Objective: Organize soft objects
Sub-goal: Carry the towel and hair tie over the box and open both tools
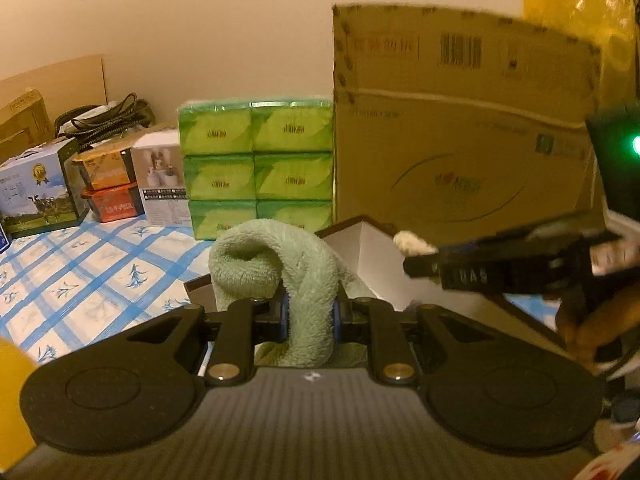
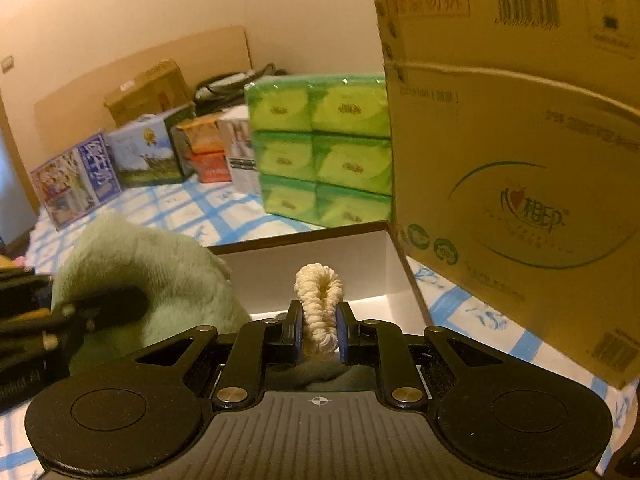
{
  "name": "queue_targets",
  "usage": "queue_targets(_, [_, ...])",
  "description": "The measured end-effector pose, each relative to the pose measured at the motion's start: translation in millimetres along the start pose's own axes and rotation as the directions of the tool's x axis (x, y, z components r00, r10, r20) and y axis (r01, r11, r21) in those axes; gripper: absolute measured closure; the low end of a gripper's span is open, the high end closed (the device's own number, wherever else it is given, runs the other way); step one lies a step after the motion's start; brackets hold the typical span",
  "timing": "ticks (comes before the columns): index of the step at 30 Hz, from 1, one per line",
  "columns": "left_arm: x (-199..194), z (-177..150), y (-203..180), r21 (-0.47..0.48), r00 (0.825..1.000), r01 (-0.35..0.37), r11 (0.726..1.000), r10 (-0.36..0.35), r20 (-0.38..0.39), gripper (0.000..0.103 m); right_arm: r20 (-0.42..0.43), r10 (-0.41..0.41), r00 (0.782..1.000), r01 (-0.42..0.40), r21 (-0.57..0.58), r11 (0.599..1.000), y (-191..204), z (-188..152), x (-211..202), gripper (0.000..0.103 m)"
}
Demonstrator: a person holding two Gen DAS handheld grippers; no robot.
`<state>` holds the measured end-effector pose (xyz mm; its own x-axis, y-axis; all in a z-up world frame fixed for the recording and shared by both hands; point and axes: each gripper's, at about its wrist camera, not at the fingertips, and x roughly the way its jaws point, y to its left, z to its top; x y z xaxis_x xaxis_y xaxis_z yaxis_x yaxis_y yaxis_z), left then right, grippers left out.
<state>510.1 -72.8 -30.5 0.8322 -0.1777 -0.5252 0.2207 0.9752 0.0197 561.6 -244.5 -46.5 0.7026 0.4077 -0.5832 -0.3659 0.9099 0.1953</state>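
left wrist: hand (image 1: 592, 320) on right tool | right wrist: purple-blue carton (image 2: 76, 180)

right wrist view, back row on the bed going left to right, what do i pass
picture box → blue cow box → orange boxes → white box → green tissue packs → big cardboard box

I seem to be working in a home storage corner; a blue-checked cloth (image 1: 92, 276) carries stacked green tissue packs (image 1: 256, 168), a big cardboard carton (image 1: 460, 128) and retail boxes (image 1: 40, 192).
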Motion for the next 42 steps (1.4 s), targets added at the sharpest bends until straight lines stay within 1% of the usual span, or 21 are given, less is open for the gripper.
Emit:
queue_targets(2, [15.1, -1.2, 0.7, 0.012, 1.000, 0.002, 1.000, -0.002, -0.020, 0.085, -0.013, -0.013, 1.000, 0.013, 0.003, 1.000, -5.3, 4.0, 12.6, 0.086])
queue_targets(4, [29.1, -2.2, 2.4, 0.013, 0.999, 0.002, 1.000, -0.001, -0.037, 0.083, -0.025, -0.007, 1.000, 0.007, 0.010, 1.000, -10.4, 7.6, 24.4, 0.086])
queue_targets(5, [34.5, -2.7, 3.2, 0.014, 0.999, 0.001, 1.000, 0.000, -0.044, 0.079, -0.024, 0.000, 1.000, 0.000, 0.015, 1.000, -12.1, 9.3, 28.6, 0.082])
queue_targets(6, [39.4, -3.4, 4.2, 0.012, 0.999, -0.007, 1.000, 0.007, -0.048, 0.076, -0.017, -0.002, 1.000, 0.002, 0.028, 1.000, -14.4, 10.8, 32.8, 0.077])
queue_targets(7, [44.7, -4.1, 4.9, 0.009, 0.998, -0.016, 1.000, 0.016, -0.058, 0.073, -0.007, -0.005, 1.000, 0.006, 0.038, 0.999, -16.9, 11.7, 36.7, 0.060])
queue_targets(8, [47.9, -4.6, 5.6, 0.012, 0.998, -0.018, 1.000, 0.019, -0.067, 0.069, 0.003, -0.009, 1.000, 0.009, 0.044, 0.999, -18.1, 13.4, 38.7, 0.047])
queue_targets(9, [50.0, -5.6, 6.3, 0.013, 0.997, -0.021, 1.000, 0.022, -0.070, 0.069, 0.013, -0.020, 1.000, 0.019, 0.060, 0.998, -20.5, 14.0, 40.7, 0.045])
queue_targets(10, [51.0, -6.2, 6.8, 0.016, 0.997, -0.020, 1.000, 0.021, -0.074, 0.068, 0.022, -0.031, 0.999, 0.029, 0.079, 0.996, -23.1, 15.5, 42.8, 0.045])
queue_targets(12, [50.6, -8.7, 8.5, 0.016, 0.997, -0.022, 1.000, 0.023, -0.079, 0.067, 0.028, -0.022, 0.999, 0.019, 0.098, 0.995, -27.0, 16.2, 43.8, 0.045])
queue_targets(17, [44.9, -13.8, 14.4, -0.018, 0.995, -0.014, 1.000, 0.012, -0.101, 0.066, 0.004, 0.004, 1.000, -0.004, 0.106, 0.994, -31.4, 8.7, 36.1, 0.045])
queue_targets(24, [21.5, -21.0, 7.1, -0.027, 0.994, 0.018, 0.999, -0.021, -0.107, 0.061, -0.038, 0.028, 0.999, -0.024, 0.117, 0.993, -25.5, -11.2, 16.1, 0.045])
queue_targets(27, [9.1, -24.6, 4.8, -0.033, 0.994, 0.024, 0.999, -0.027, -0.109, 0.060, -0.049, 0.042, 0.998, -0.036, 0.121, 0.992, -20.0, -20.2, 4.2, 0.045])
queue_targets(31, [-12.2, -31.7, 5.1, -0.051, 0.993, 0.023, 0.998, -0.029, -0.114, 0.060, -0.048, 0.054, 0.997, -0.048, 0.125, 0.991, -11.2, -30.8, -17.0, 0.045])
queue_targets(37, [-57.5, -49.0, 3.5, -0.083, 0.994, 0.007, 0.997, -0.016, -0.112, 0.060, -0.047, 0.085, 0.995, -0.077, 0.145, 0.986, 4.1, -48.8, -55.3, 0.045])
queue_targets(40, [-82.0, -58.2, 0.0, -0.085, 0.994, -0.031, 0.996, 0.022, -0.108, 0.057, -0.029, 0.088, 0.996, -0.083, 0.146, 0.986, 13.4, -59.5, -77.4, 0.043])
queue_targets(42, [-98.7, -64.4, -1.1, -0.093, 0.994, -0.038, 0.995, 0.028, -0.106, 0.051, -0.023, 0.078, 0.997, -0.074, 0.144, 0.987, 20.6, -68.2, -92.8, 0.040])
